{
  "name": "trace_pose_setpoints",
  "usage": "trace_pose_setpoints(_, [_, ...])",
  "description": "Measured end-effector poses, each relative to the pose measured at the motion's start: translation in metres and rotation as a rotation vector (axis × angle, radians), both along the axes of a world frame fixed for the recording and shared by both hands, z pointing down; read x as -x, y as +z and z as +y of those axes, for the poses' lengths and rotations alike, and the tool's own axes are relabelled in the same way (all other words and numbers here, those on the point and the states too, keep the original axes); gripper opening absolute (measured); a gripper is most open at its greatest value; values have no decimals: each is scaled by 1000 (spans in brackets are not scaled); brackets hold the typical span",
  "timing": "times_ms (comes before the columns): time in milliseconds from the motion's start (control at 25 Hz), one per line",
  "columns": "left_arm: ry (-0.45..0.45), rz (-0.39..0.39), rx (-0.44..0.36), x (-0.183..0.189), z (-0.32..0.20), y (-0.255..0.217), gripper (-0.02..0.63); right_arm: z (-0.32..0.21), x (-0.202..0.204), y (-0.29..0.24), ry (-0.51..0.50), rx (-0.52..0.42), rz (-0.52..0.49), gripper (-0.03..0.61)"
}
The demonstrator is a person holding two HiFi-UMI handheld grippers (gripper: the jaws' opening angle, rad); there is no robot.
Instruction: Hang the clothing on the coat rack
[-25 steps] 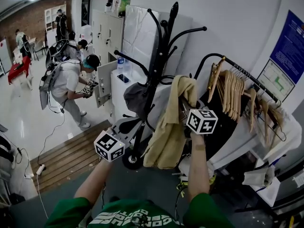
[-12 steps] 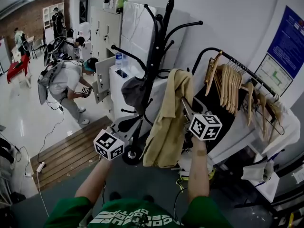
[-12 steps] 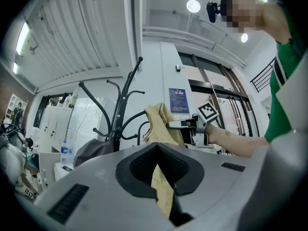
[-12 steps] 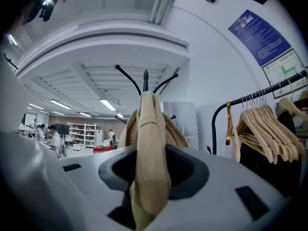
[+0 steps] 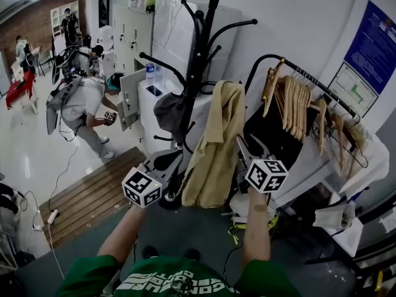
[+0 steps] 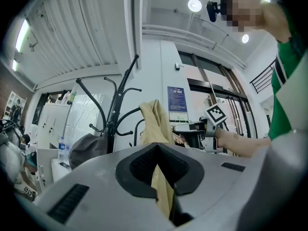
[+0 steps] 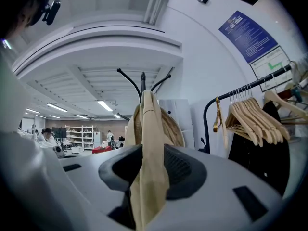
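Observation:
A tan garment (image 5: 216, 147) hangs from an upper hook of the black coat rack (image 5: 199, 60) and drapes down its right side. My right gripper (image 5: 247, 146) sits just right of the garment, level, with its jaws having just been opening. In the right gripper view the fabric (image 7: 149, 124) shows in the gap of the right gripper (image 7: 144, 196), and the pads do not press it. My left gripper (image 5: 172, 169) points at the rack's lower left. Its jaws stand slightly apart, and the left gripper view shows the garment (image 6: 155, 121) through the gap of the left gripper (image 6: 163, 186).
A grey cap (image 5: 168, 113) hangs on the rack's left hook. At right stands a clothes rail with wooden hangers (image 5: 297, 110) and a black garment (image 5: 278, 141). White lockers (image 5: 167, 42) stand behind. A person (image 5: 86, 107) crouches at left beside a wooden platform (image 5: 93, 203).
My right gripper has drawn back and down from the garment with its jaws parted. The garment stays on the rack. My left gripper has shifted only a little.

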State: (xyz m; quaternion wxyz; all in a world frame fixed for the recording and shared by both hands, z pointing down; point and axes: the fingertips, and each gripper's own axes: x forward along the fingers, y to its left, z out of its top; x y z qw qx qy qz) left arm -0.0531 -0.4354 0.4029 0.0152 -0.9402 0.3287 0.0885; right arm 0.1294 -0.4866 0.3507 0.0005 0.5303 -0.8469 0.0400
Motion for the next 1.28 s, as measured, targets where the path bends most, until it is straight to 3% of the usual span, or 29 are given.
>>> trace_pose_setpoints(240, [19,-2,7,-12,3,4,3,17,-12,24,24,36,-11,127])
trace_pose_setpoints(680, [61,-7,28,-38,7,18,3,49,-25,54,60,72,-9,23])
trace_pose_setpoints(1280, [0,63,126,-33,0,45,3,88,-4,106,43,140,-20,8])
